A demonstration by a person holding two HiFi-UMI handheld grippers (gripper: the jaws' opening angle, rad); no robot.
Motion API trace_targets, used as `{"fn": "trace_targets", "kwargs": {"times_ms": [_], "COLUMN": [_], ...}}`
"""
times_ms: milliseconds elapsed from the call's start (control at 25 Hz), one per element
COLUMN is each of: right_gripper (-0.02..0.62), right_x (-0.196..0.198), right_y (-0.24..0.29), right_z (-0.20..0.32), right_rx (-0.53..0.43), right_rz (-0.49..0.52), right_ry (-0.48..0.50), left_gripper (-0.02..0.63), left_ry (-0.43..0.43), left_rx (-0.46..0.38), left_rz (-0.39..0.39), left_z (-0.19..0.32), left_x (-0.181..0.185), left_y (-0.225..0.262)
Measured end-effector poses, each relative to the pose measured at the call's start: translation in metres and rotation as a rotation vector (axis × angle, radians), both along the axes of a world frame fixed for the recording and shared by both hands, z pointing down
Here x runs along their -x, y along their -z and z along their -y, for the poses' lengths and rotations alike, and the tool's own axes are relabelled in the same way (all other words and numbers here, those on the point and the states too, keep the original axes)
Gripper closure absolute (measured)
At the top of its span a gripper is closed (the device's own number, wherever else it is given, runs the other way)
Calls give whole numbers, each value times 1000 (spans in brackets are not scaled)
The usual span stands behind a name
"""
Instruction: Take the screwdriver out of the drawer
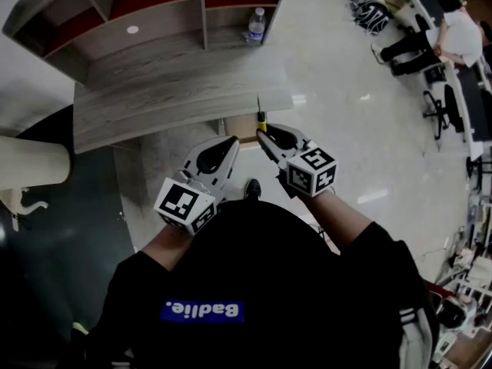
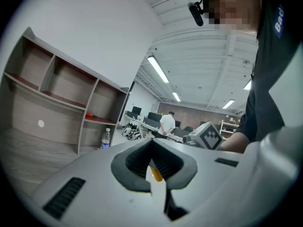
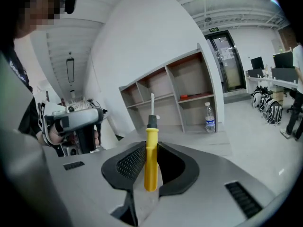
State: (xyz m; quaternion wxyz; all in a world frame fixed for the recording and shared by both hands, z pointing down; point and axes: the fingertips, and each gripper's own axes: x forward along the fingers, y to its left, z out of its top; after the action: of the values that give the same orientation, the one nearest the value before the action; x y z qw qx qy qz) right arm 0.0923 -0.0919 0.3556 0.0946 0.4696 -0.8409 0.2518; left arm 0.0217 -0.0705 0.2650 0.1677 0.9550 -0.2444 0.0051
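Observation:
My right gripper (image 1: 264,133) (image 3: 151,144) is shut on the yellow handle of the screwdriver (image 1: 261,117) (image 3: 151,160). The tool stands upright in the jaws, its black collar and thin metal shaft pointing up, just in front of the grey desk's (image 1: 169,91) near edge. A brown patch under that edge looks like the drawer (image 1: 244,127). My left gripper (image 1: 232,141) (image 2: 152,142) is close beside the right one, on its left, with its tips together. A sliver of yellow shows low between its pads; I cannot tell what it is.
A water bottle (image 1: 256,26) (image 3: 209,116) stands at the desk's far right, by the open shelving (image 1: 154,6). Pale glossy floor spreads to the right, with bags (image 1: 369,2), an office chair (image 1: 438,102) and a person (image 1: 453,33) far off.

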Motion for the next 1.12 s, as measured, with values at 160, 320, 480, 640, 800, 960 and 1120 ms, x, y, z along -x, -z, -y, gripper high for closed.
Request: {"fn": "trace_targets", "kwargs": {"times_ms": [160,320,480,640,800,960,1120], "right_gripper": [499,499,499,499,499,499,499], "right_x": [6,15,23,27,30,34,33], "right_y": [20,35,47,55,58,58,59], "right_z": [-3,-9,-14,-20,-24,-27,-27], "right_rx": [-15,-35,-54,-65,-74,-74,-80], "right_rz": [67,121,154,170,176,176,174], "right_ry": [12,24,39,49,57,66,68], "left_gripper": [607,607,607,607,607,607,607], "left_ry": [-6,-10,-4,5,13,16,19], "left_rx": [0,6,9,15,25,25,26], "left_rz": [11,21,26,28,27,28,24], "left_z": [-2,-9,-15,-19,-21,-24,-24], "left_x": [-4,-5,-4,-2,0,1,1], "left_y": [1,-1,-1,-1,-3,-3,-3]}}
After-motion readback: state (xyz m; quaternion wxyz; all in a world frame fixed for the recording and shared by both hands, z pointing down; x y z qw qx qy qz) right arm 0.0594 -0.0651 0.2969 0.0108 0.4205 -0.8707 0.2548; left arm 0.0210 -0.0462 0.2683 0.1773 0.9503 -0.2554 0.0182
